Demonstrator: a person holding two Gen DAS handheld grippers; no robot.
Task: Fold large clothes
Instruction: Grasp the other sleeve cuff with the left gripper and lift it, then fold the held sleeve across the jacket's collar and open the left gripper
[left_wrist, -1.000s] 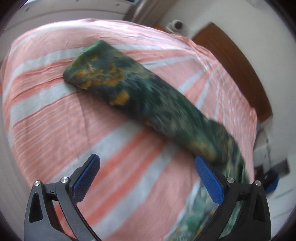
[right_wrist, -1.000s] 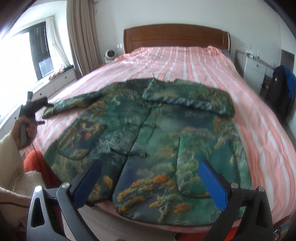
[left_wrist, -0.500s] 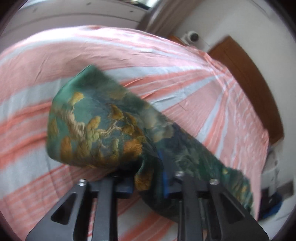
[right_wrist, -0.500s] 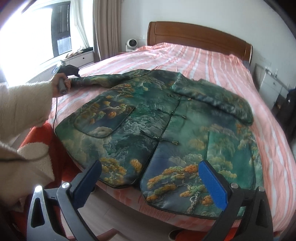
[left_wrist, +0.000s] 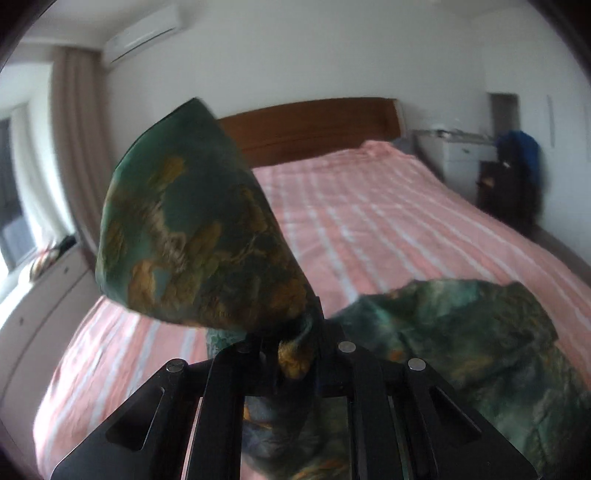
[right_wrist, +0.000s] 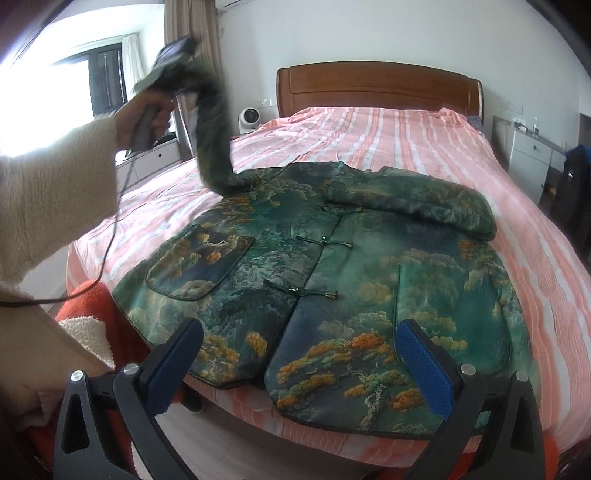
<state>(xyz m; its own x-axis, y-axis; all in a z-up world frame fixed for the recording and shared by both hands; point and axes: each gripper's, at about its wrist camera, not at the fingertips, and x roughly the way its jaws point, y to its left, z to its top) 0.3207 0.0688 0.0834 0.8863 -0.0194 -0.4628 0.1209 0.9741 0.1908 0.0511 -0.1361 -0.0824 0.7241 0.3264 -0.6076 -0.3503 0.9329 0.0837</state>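
Your bed (right_wrist: 436, 147), under a pink-and-white striped cover, fills the room from its wooden headboard (right_wrist: 376, 85) down to the foot edge beneath your right gripper (right_wrist: 299, 369), whose blue-padded fingers stand spread wide with nothing between them, hovering over the hem. The green brocade jacket (right_wrist: 332, 280) lies face up across the foot end, its hem hanging a little over the mattress edge, one sleeve folded across the chest (right_wrist: 417, 199). Your left gripper (left_wrist: 295, 354) is pressed together on the other sleeve's cuff (left_wrist: 192, 236), held high above the bed's window side so the sleeve (right_wrist: 212, 140) rises in an arc from the shoulder. A small white fan (right_wrist: 249, 120) sits by the headboard, curtains (right_wrist: 192, 55) and a window (right_wrist: 107, 81) beyond it. A white cabinet (right_wrist: 528, 147) and dark clothing (right_wrist: 570, 192) stand off the far side. Bare striped cover stretches between collar and headboard
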